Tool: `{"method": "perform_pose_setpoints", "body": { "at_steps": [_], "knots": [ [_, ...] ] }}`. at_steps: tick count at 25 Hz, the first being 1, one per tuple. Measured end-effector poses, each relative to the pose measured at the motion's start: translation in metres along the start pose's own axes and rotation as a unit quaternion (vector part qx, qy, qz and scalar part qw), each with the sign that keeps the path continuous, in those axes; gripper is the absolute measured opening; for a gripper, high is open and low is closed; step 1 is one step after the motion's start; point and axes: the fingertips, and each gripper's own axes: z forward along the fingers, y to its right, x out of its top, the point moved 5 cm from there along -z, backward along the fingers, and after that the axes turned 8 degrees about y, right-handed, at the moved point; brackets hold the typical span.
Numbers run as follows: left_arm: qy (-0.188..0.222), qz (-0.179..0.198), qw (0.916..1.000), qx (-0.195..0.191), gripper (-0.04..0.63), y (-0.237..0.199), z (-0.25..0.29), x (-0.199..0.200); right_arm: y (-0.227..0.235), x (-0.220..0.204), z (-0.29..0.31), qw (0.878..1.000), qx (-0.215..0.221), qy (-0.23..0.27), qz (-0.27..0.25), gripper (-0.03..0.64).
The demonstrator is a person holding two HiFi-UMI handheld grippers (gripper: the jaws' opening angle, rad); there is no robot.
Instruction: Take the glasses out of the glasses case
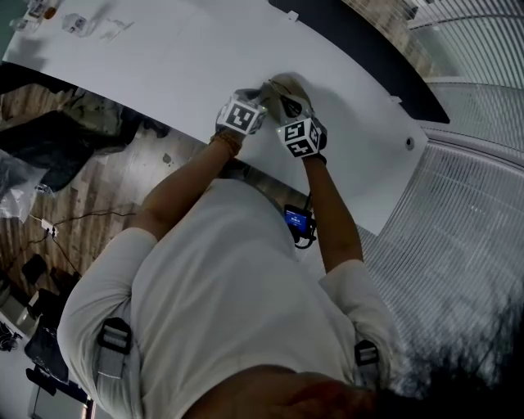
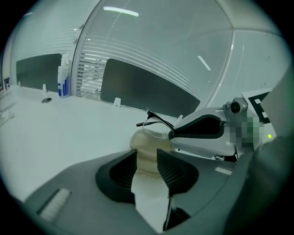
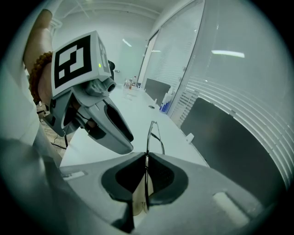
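Over table: L hand-held gripper pinches 1 case; R hand-held gripper pinches 1 pr glasses.

light: dim, cool | glare: light strips | edges: fisheye-warped (corners black)

Table: a long white table spread beneath and ahead of the left gripper.
Divider: dark panels stood along the table's far edge, ahead of that gripper.
Wall: pale striped glass rose ahead and right of the right gripper.
Floor: wood planks lay behind both grippers, off the table's near edge.
Light: bright strips showed high above the left gripper.
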Motion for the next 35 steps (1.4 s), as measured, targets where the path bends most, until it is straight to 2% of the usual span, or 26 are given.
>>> {"method": "perform_pose_setpoints", "body": {
  "at_steps": [3,10,15,21,24,28,35],
  "knots": [
    [0.013,0.006,0.9999,-0.009,0.144,0.004,0.002,0.008,0.001,0.002,-0.002,1.000,-0.003,0.001,0.000,0.018],
    [-0.014,0.021,0.9993,-0.027,0.144,0.023,0.013,0.001,0.008,-0.018,-0.022,0.999,-0.029,-0.015,0.015,0.018],
    [-0.026,0.040,0.9960,-0.075,0.144,0.061,0.036,-0.005,0.018,-0.048,-0.054,0.996,-0.070,-0.037,0.043,0.018],
    [-0.060,0.080,0.9856,-0.136,0.143,0.126,0.057,-0.015,0.025,-0.096,-0.118,0.984,-0.132,-0.076,0.091,0.018],
    [-0.060,0.092,0.9807,-0.162,0.143,0.152,0.066,-0.017,0.025,-0.113,-0.141,0.979,-0.148,-0.089,0.104,0.018],
    [-0.071,0.107,0.9774,-0.168,0.141,0.168,0.072,-0.021,0.025,-0.125,-0.157,0.977,-0.156,-0.093,0.114,0.018],
    [-0.079,0.100,0.9773,-0.170,0.140,0.170,0.075,-0.031,0.021,-0.132,-0.151,0.977,-0.148,-0.094,0.118,0.018]
  ]
}}
